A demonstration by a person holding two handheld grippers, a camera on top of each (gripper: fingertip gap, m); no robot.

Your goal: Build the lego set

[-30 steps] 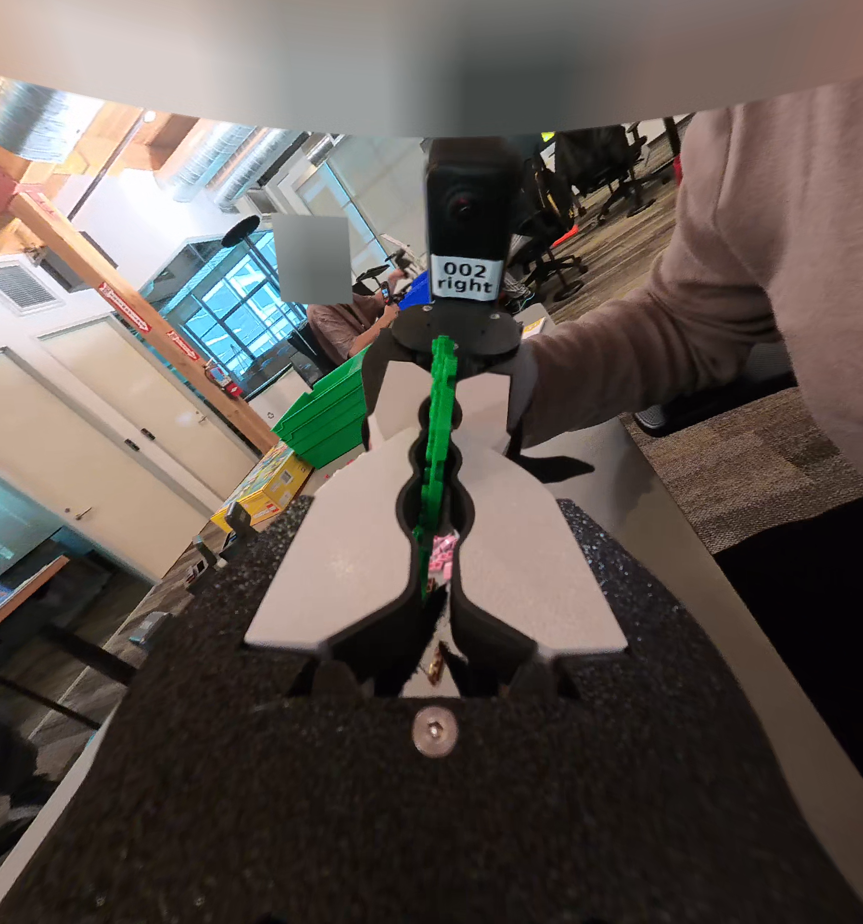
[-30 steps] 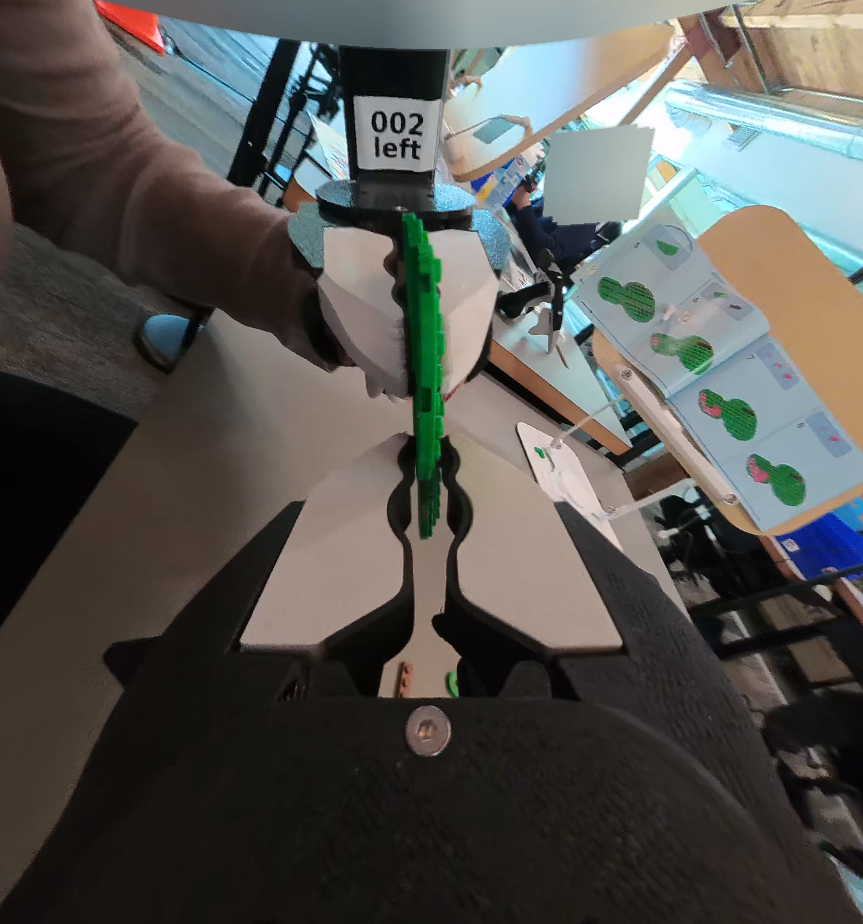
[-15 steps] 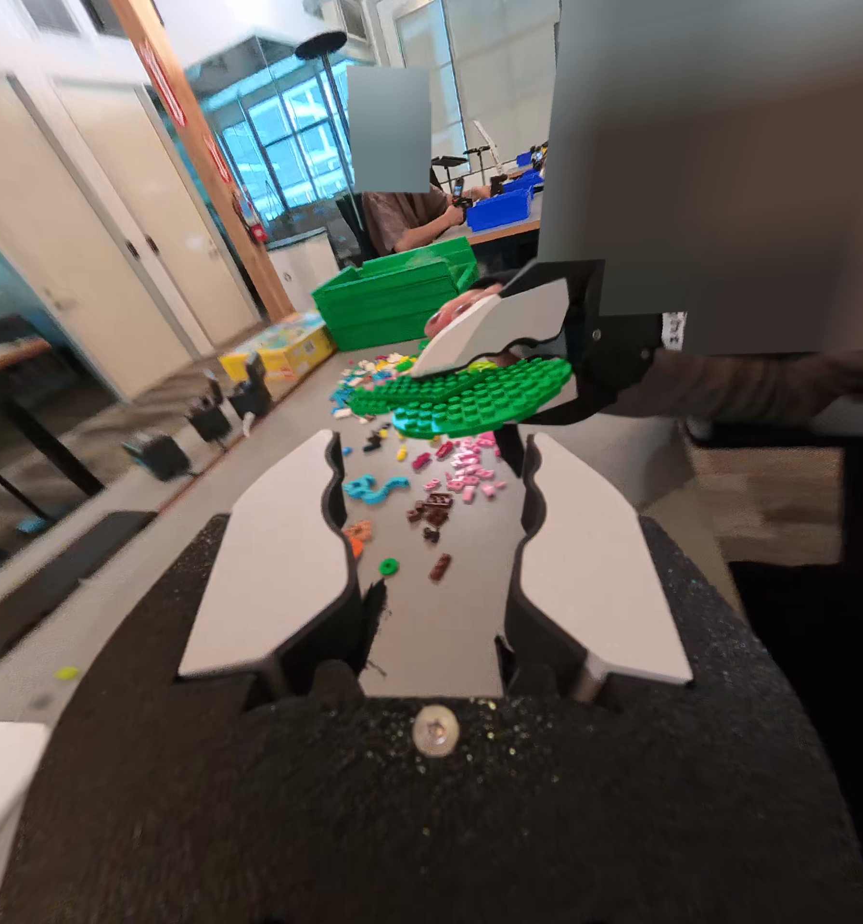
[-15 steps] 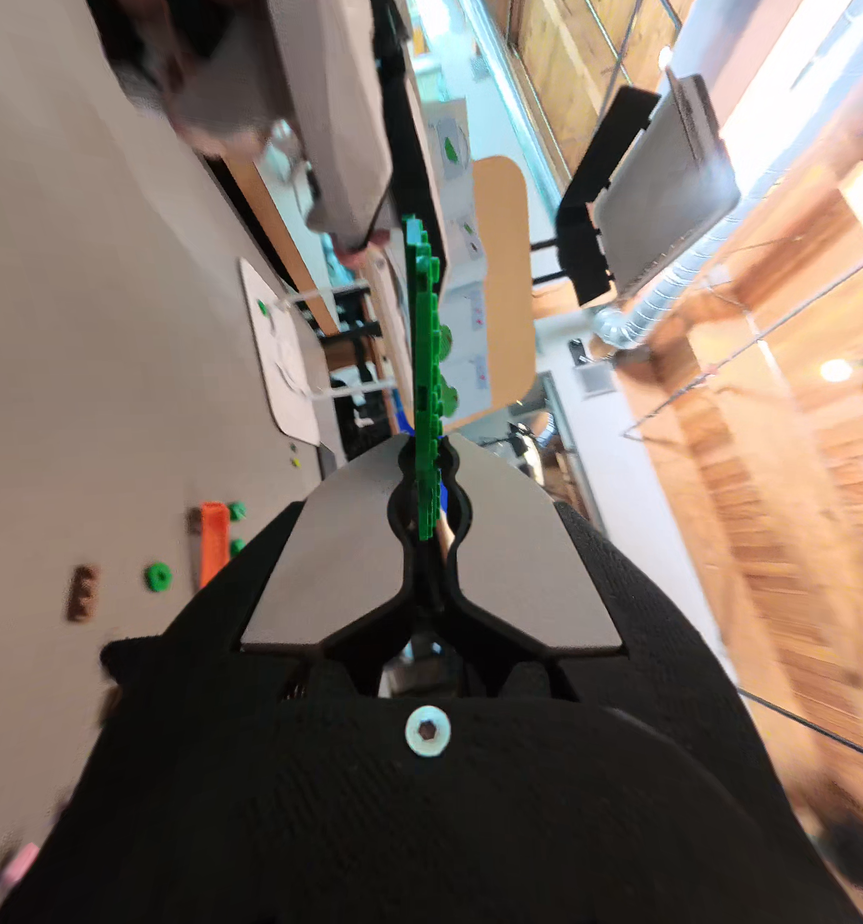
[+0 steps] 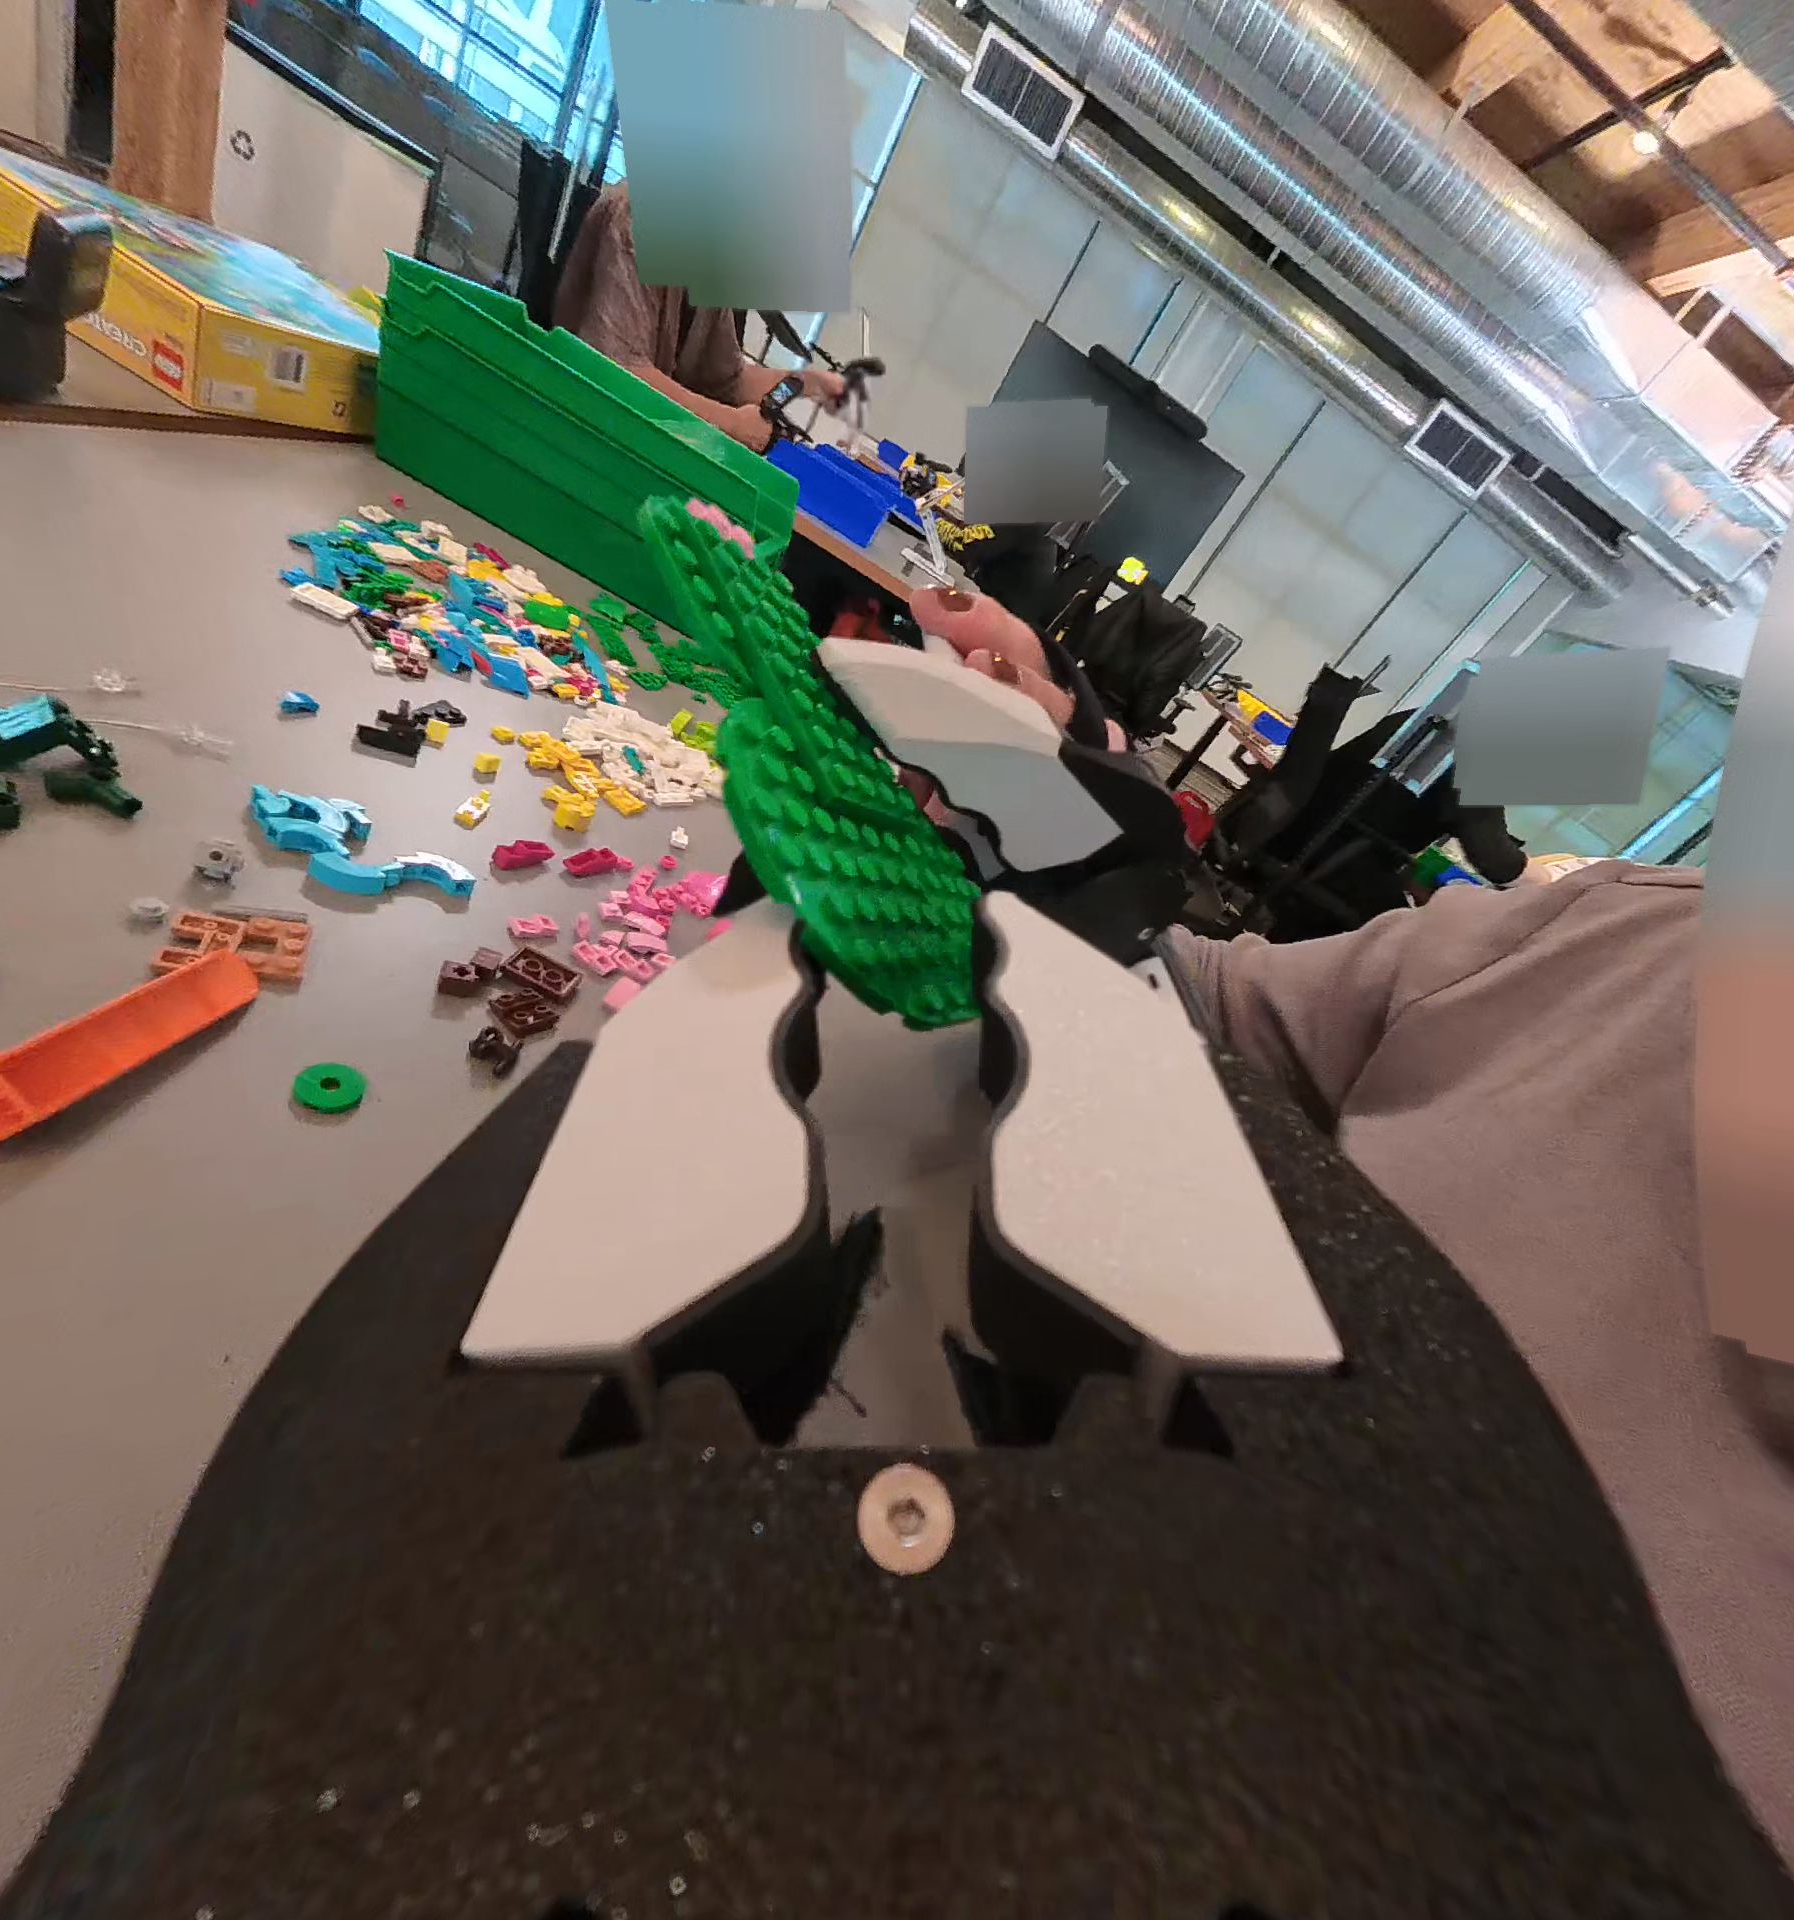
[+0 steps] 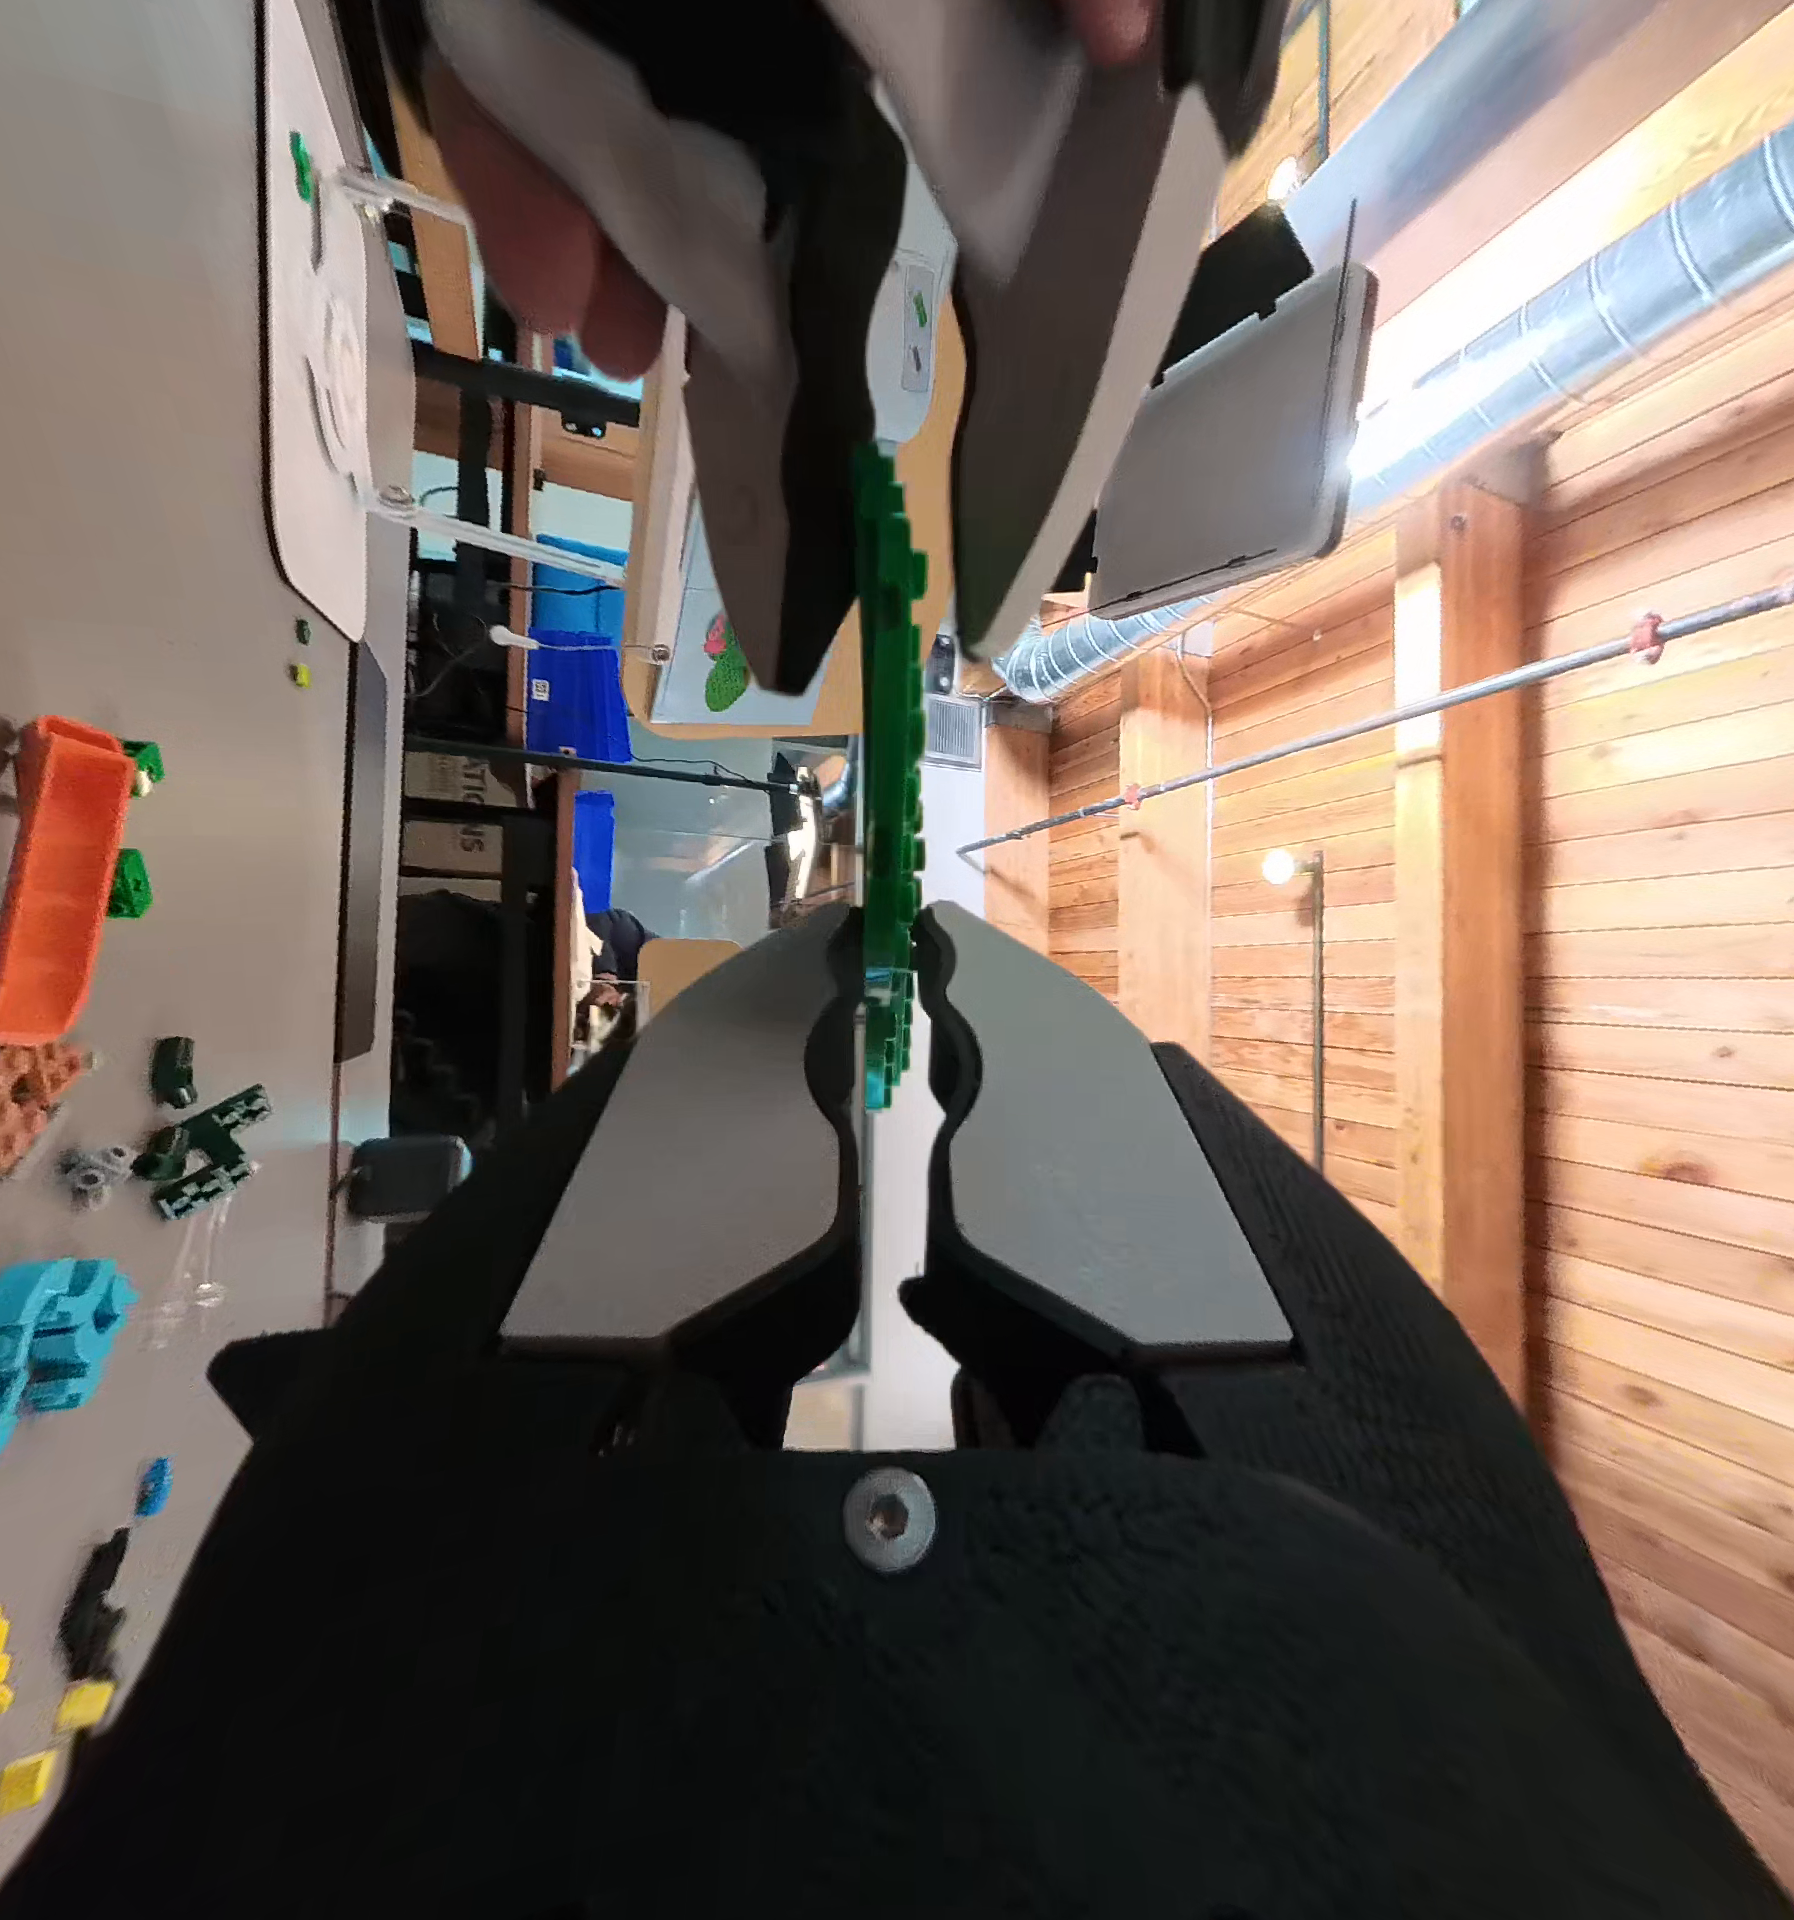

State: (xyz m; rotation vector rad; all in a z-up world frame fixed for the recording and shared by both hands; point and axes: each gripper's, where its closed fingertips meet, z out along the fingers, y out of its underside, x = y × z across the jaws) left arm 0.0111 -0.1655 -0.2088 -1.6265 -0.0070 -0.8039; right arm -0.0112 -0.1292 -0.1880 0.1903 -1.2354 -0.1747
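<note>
A green studded Lego plate (image 5: 841,831) with small pink pieces at its far tip is held up over the grey table (image 5: 145,1299). My right gripper (image 6: 888,930) is shut on the plate's edge; the plate shows edge-on in the right wrist view (image 6: 888,748). One of the right gripper's white fingers (image 5: 966,748) lies on the plate in the left wrist view. My left gripper (image 5: 893,961) is open, with the plate's near end between its fingertips. In the right wrist view the left gripper's fingers (image 6: 747,468) stand on either side of the plate's far end.
Loose bricks (image 5: 519,644) are spread over the table, with an orange brick separator (image 5: 93,1049), green bins (image 5: 540,436) and a yellow box (image 5: 197,312) behind. An instruction booklet (image 6: 711,655) stands on a holder. People sit at desks farther back. The left gripper's tips are roughly 5 cm from the right gripper's.
Both grippers held the plate a second ago. The left let go, opened and swung aside; the right kept the plate and turned it. The left's open fingers now straddle the plate's end.
</note>
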